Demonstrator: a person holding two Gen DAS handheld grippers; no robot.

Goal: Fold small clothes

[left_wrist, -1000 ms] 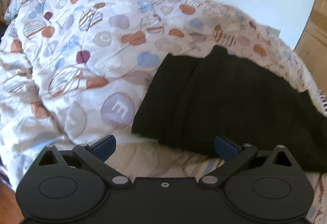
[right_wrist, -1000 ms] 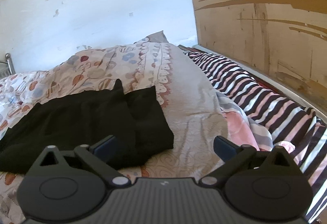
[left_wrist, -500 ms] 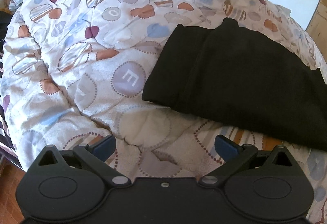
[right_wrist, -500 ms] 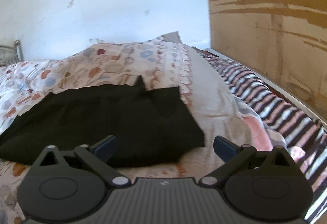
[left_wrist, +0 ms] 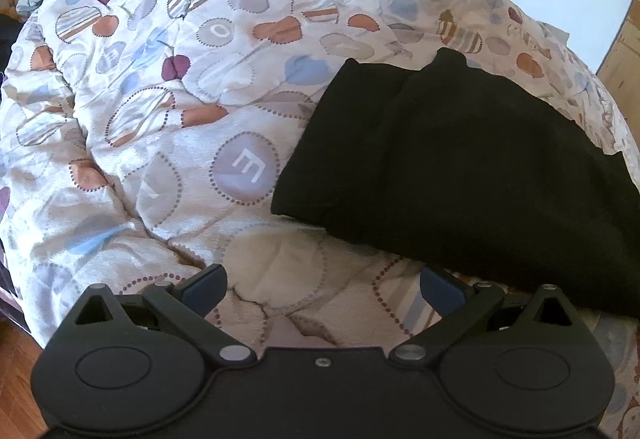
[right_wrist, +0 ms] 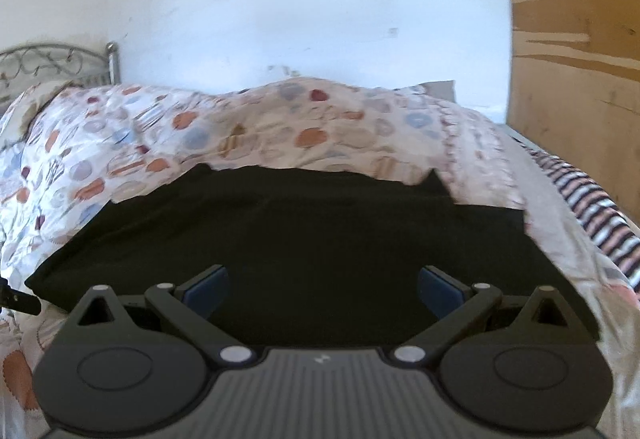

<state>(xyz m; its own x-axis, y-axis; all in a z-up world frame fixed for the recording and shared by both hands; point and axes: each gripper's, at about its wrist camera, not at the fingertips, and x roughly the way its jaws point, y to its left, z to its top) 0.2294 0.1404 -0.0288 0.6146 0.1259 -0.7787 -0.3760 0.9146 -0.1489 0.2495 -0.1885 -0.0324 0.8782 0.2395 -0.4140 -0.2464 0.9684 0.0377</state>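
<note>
A black garment (left_wrist: pixel 472 167) lies folded and flat on a patterned quilt (left_wrist: pixel 168 111). In the left wrist view it fills the right half, and my left gripper (left_wrist: pixel 322 289) stands open over bare quilt just off its near left edge, holding nothing. In the right wrist view the same black garment (right_wrist: pixel 304 239) spreads across the middle. My right gripper (right_wrist: pixel 322 289) hovers open above its near edge, with black cloth showing between the blue fingers (right_wrist: pixel 206 287). Whether the fingers touch the cloth is unclear.
A white wall (right_wrist: pixel 304 7) runs behind the bed, with a metal headboard (right_wrist: pixel 60 63) at the far left. A wooden board (right_wrist: pixel 576 71) stands at the right, beside striped bedding (right_wrist: pixel 596 199). Wooden floor (left_wrist: pixel 16 379) shows at the quilt's lower left edge.
Both grippers stayed open. The left one pulled back and up from the garment's edge. The right one swung left, so the garment now lies centred under it instead of off to the left.
</note>
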